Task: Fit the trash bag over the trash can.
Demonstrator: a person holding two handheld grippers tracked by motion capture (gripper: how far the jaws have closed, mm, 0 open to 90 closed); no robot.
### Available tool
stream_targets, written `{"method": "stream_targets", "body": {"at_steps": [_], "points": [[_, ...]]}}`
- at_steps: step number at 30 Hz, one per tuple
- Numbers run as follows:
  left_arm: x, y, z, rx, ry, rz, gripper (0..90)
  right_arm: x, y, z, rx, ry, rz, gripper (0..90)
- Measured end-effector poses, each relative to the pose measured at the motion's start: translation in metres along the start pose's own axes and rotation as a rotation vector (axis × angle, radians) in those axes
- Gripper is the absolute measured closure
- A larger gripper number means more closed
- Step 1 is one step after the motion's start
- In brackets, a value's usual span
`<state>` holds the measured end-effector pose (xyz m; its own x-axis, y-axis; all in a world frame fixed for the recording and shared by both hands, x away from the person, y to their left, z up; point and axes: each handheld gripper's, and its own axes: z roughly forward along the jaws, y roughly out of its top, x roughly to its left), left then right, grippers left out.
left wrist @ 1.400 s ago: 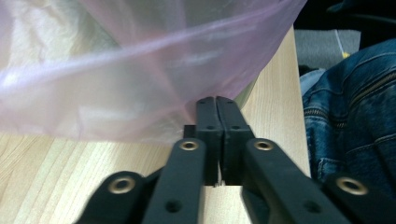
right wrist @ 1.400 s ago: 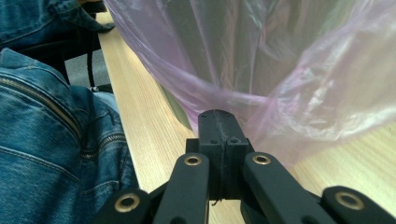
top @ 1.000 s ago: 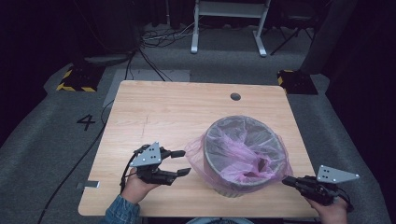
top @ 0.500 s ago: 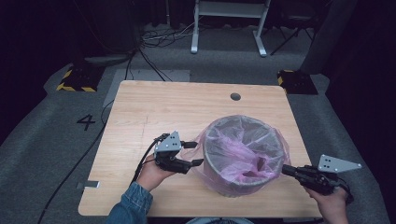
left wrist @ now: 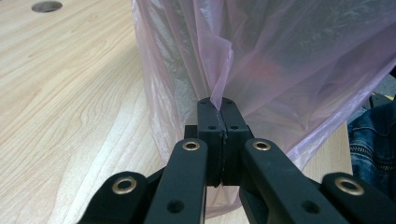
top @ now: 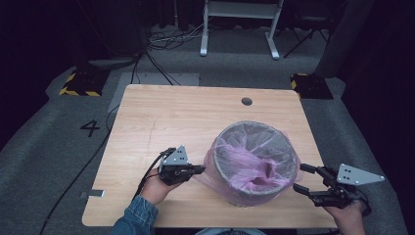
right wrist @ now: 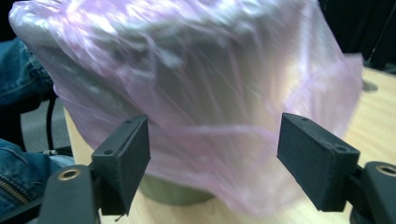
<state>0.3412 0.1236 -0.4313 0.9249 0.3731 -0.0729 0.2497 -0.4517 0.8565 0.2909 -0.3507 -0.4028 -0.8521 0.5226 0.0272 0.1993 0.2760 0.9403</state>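
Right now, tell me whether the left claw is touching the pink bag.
Touching. In the left gripper view the left claw has just closed, its pads pinching a fold of the pink bag between them.

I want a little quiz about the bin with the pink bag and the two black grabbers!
1. True or false: the left gripper is shut on the thin pink plastic bag.
2. How do the right gripper jaws stand? A. pinched together B. wide apart C. wrapped around a cup
3. Fill in: the round grey bin stands on a light ______ table.

Key
1. True; a fold of bag rises from between its closed pads.
2. B; those jaws have just been opening, with the bag-covered bin in front of them and nothing pressed by the pads.
3. wooden
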Motion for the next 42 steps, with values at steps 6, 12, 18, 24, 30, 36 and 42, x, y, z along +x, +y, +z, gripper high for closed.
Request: {"method": "stream_targets", "body": {"at_steps": [6,12,18,24,30,36,42], "points": [[-0.003,-0.003,-0.003,-0.027,0.025,0.040,89.6,0.004,0.009,0.016,0.072,-0.030,-0.051,90.0],[0.003,-0.016,0.013,0.093,0.046,-0.001,89.8,-0.019,-0.010,0.024,0.147,-0.080,0.055,90.0],[0.000,-0.028,0.023,0.206,0.029,-0.004,89.8,-0.028,-0.035,0.037,0.306,-0.091,0.123,90.0],[-0.005,-0.033,0.019,0.177,0.029,0.004,87.1,-0.024,-0.056,0.034,0.314,-0.052,0.123,81.1],[-0.003,-0.021,-0.005,-0.010,0.031,-0.021,60.1,-0.010,-0.027,-0.005,0.002,0.000,0.070,28.9],[-0.019,-0.001,-0.017,-0.103,-0.005,0.051,36.7,0.013,-0.010,0.006,0.028,0.014,0.000,27.5],[-0.010,-0.001,-0.032,-0.106,0.042,0.008,33.7,0.011,-0.002,0.015,0.055,-0.015,0.010,74.9]]}}
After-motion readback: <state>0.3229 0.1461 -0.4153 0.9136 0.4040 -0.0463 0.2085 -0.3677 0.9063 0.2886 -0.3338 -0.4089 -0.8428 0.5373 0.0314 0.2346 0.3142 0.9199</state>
